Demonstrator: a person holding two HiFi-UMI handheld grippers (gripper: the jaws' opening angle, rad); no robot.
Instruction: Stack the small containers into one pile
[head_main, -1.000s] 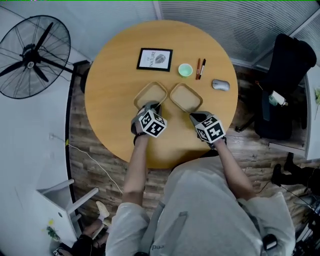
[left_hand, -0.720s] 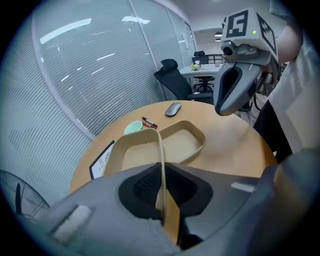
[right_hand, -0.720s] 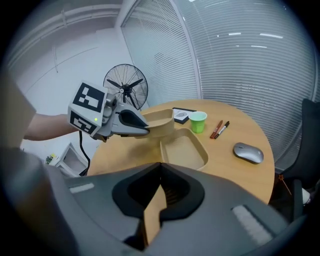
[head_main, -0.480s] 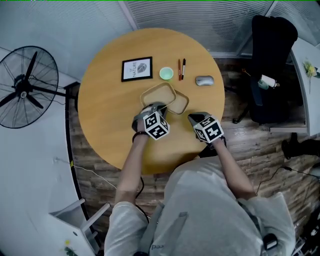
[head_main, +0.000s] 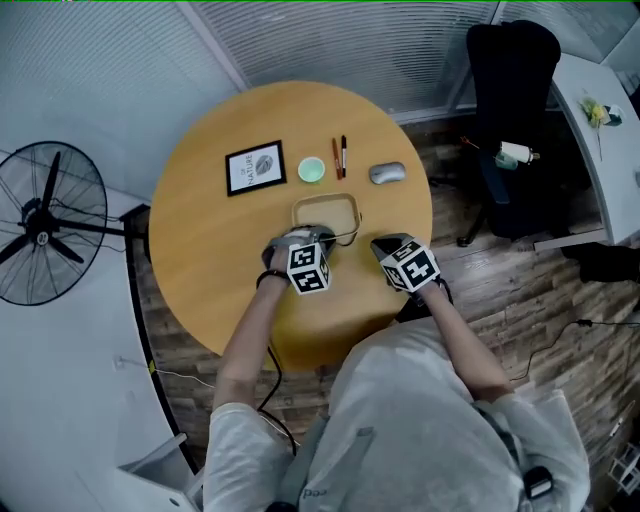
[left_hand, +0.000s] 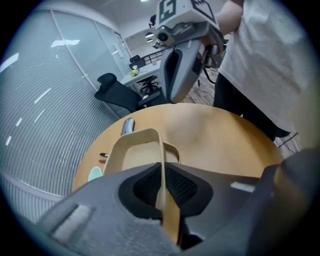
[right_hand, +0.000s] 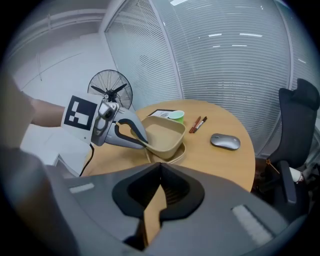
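Two beige rectangular containers sit near the middle of the round wooden table (head_main: 200, 250). The upper container (head_main: 324, 211) (right_hand: 163, 133) is held tilted over the lower container (right_hand: 178, 153), whose rim (left_hand: 173, 148) shows just beyond it. My left gripper (head_main: 312, 233) (left_hand: 161, 182) is shut on the near rim of the upper container (left_hand: 134, 148). In the right gripper view the left gripper (right_hand: 142, 141) pinches that rim from the left. My right gripper (head_main: 384, 244) (right_hand: 158, 194) hovers to the right of the pile, shut, with nothing in it.
Behind the containers lie a framed picture (head_main: 255, 167), a small green cup (head_main: 311, 170), two pens (head_main: 340, 157) and a grey mouse (head_main: 387, 173). A floor fan (head_main: 42, 236) stands to the left and a black office chair (head_main: 510, 90) at the far right.
My left gripper has carried its container to the right, from beside the other container to on top of it. The right gripper has stayed roughly where it was.
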